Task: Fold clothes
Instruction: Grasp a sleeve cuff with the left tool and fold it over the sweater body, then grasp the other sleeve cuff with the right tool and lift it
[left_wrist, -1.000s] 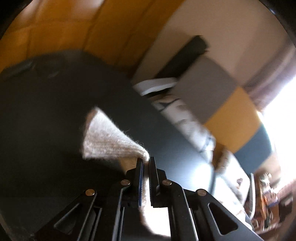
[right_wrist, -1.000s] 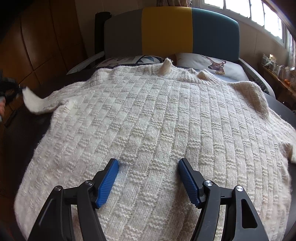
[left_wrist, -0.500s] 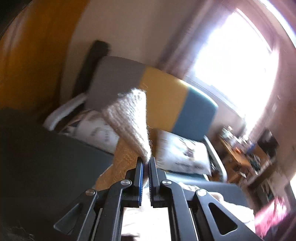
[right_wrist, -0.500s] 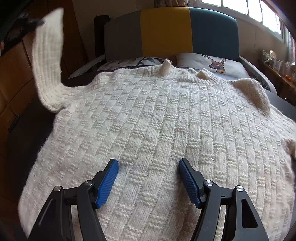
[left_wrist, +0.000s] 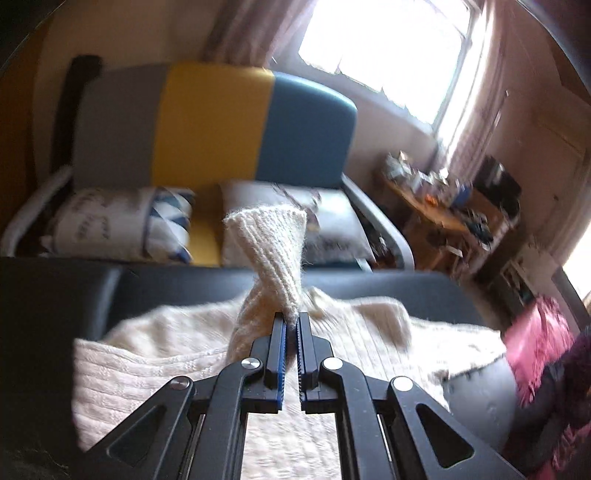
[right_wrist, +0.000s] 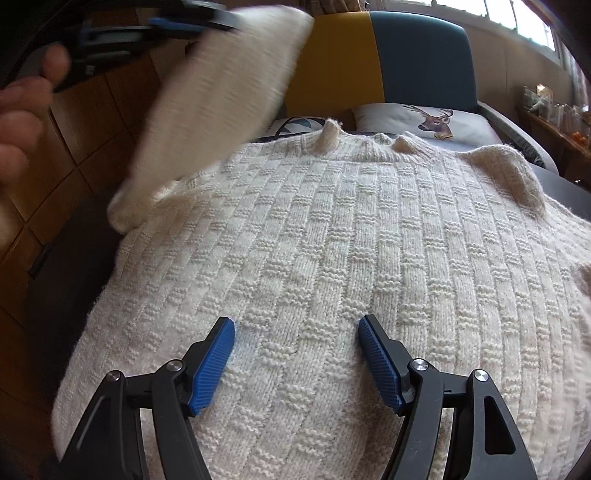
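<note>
Left gripper (left_wrist: 291, 325) clamped tight on the sleeve (left_wrist: 275, 254), cuff poking up mid-frame, lifted clear over the cream sweater (right_wrist: 351, 258). Same sleeve blurry at upper left in the right wrist view, hand (right_wrist: 22, 122) beside it. Right gripper (right_wrist: 297, 354) spread wide, gripping nothing, tips at the knit, lower centre. Sweater spread flat, dark table (left_wrist: 388, 291) bare past the collar edge, sofa (left_wrist: 207, 122) behind.
</note>
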